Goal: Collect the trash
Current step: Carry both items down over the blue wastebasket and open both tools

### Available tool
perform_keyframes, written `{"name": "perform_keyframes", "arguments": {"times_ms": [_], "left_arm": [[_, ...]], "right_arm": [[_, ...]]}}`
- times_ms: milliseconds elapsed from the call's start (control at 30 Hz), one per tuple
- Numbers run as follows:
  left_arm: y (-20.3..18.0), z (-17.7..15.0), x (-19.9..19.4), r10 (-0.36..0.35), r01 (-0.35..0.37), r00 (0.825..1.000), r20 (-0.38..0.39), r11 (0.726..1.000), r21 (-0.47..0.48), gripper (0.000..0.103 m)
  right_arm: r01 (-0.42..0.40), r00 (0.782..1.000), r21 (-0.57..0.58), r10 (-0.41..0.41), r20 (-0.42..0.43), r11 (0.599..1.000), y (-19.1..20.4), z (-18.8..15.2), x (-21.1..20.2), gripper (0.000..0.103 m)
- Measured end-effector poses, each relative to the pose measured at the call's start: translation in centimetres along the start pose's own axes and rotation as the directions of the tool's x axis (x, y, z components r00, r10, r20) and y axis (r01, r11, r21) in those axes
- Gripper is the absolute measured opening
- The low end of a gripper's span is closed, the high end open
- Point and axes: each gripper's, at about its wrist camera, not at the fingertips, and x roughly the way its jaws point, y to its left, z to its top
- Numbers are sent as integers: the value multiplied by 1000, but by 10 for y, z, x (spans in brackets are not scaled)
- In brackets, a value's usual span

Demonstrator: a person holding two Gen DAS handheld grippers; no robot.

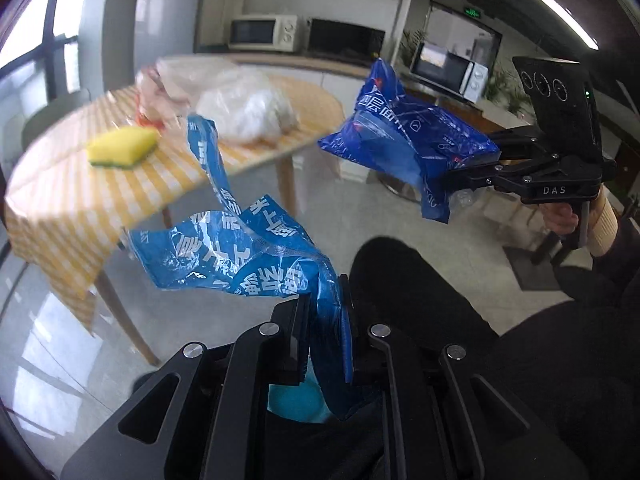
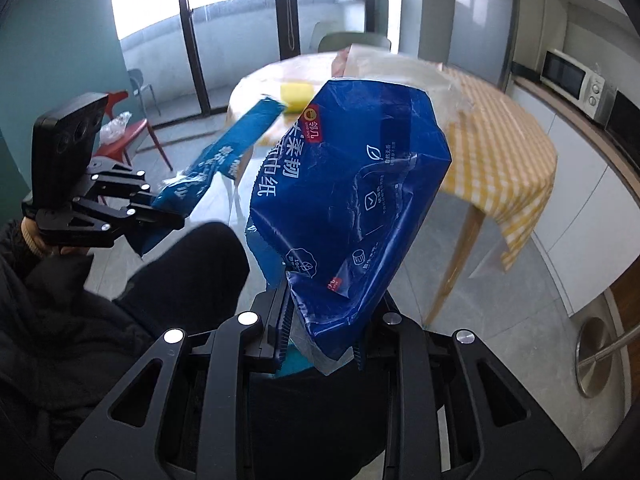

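Two blue wrapper pieces, both off the worktop and held in the air over the lap.

Left hand-held gripper: closed down narrow on the torn blue wrapper strip, pinched at its near end. Strip's long axis runs forward and up-left from the fingertips, tail curling toward the worktop edge. Same hand-held gripper seen from the right wrist view, strip trailing up and away from it toward the worktop.

Right hand-held gripper: clamped narrow on the blue tissue pack wrapper, gripped at the lower corner, bulk of the wrapper billowing up and forward, blocking much of that view. From the left wrist view, right hand-held gripper sits up and to the right, wrapper sticking out leftward from its tips.

Key relation: the two pieces apart, not touching, right one higher and to the right of the left one; both hands about equally far from the worktop.

More trash left on the worktop: clear plastic bag and a smaller crumpled wrapper with red print behind the yellow sponge, all well apart from both grippers. No bin visible in either view; drop spot cannot be told. Probably mid-carry, with both jaws full, so nothing else can be picked until a release.
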Motion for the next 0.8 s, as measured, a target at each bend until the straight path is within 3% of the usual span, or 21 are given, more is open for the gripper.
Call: {"name": "perform_keyframes", "arguments": {"times_ms": [167,333,433,533,633,700,733,800], "left_arm": [[28,-20,34,-96,87,993,-74,988,-126,11],[63,-49,82,-154,110,977,-145,956,-273,11],[72,-67,119,-175,94,957,-230,941,-326,11],[78,-79,157,-212,80,923,-322,923,-377,11],[78,-94,192,-262,64,874,-410,897,-436,11],[78,-104,218,-307,58,827,-470,879,-473,11],[78,-107,227,-314,46,810,-496,876,-480,11],[75,-116,246,-331,23,758,-562,875,-483,11]], "right_arm": [[-46,993,25,48,-106,999,15,-21,38,23],[-86,969,67,99,-227,994,15,-33,91,23],[-105,947,75,123,-297,992,16,-36,124,23],[-124,916,99,152,-371,987,10,-40,163,23],[-141,875,129,184,-447,982,2,-41,201,23],[-161,849,129,204,-488,979,-1,-42,222,23],[-173,829,136,219,-515,976,-2,-43,234,23],[-197,774,133,237,-587,971,-3,-46,261,23]]}}
